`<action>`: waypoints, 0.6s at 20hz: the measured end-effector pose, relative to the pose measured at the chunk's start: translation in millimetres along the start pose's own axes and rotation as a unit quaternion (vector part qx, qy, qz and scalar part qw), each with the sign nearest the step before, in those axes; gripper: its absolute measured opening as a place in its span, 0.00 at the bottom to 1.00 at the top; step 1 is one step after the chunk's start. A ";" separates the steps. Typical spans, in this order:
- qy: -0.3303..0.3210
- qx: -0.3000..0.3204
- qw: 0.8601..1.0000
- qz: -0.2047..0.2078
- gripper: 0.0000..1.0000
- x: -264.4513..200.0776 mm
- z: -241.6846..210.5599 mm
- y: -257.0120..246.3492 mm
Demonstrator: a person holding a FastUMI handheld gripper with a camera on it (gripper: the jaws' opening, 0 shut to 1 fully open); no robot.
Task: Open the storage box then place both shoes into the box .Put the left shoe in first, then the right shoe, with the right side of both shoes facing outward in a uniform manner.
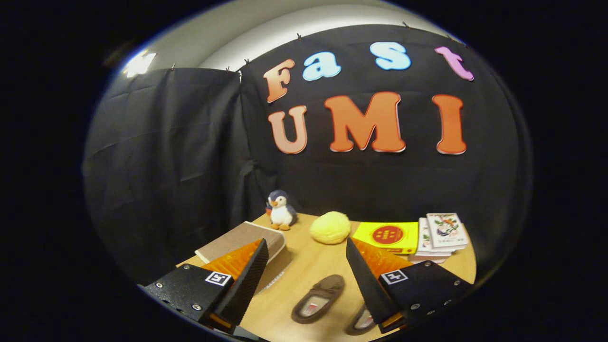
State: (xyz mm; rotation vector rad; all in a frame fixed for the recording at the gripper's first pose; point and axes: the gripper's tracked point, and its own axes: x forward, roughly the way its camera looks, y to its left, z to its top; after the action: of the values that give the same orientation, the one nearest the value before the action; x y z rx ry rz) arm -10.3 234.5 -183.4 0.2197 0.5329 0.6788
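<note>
- Two black fingers of the claw (304, 266) sit nearest the camera, spread wide apart, with nothing held between them.
- Each finger (247, 280) has a ribbed black inner face, an orange panel behind it, and a small square black-and-white marker on its base.
- Between the fingers, on the wooden table (304, 263), lies a brown slipper-style shoe (317, 299), its opening facing up and its toe pointing away and to the right.
- Just beside it, against the base of the right finger, lies a second shoe (362, 322); the finger hides part of it.
- Neither finger touches either shoe that I can tell; the claw seems to hover above them.
- Behind the left finger, partly hidden by it, sits the box (244, 242), tan and flat-topped with a pale front edge. Its lid looks closed.
- Beyond the fingers, roughly centred between them, rests a round yellow plush (330, 227).
- Further back and left of that stands a small penguin toy (281, 210), upright, near the table's far edge.
- Beyond the right finger lies a yellow book (387, 236) with a red circle on its cover, flat on the table.
- Right of the yellow book, touching it, is a short stack of white books (442, 232) with pictures on their covers.
- Black cloth (180, 156) forms the wall behind the table.
</note>
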 end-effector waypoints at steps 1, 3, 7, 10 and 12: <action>0.015 0.008 1.000 0.017 0.98 10.1 -9.5 11.2; 0.041 0.019 0.998 0.045 0.98 27.8 -24.3 28.1; 0.078 0.070 0.989 0.101 0.98 58.9 -46.0 58.7; 0.116 0.109 0.978 0.132 0.97 81.1 -69.5 76.9; 0.131 0.133 0.971 0.150 0.97 95.8 -81.2 84.1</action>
State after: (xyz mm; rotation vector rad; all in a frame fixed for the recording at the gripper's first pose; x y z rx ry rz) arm -36.5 362.4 -259.6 0.4734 0.8567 0.9379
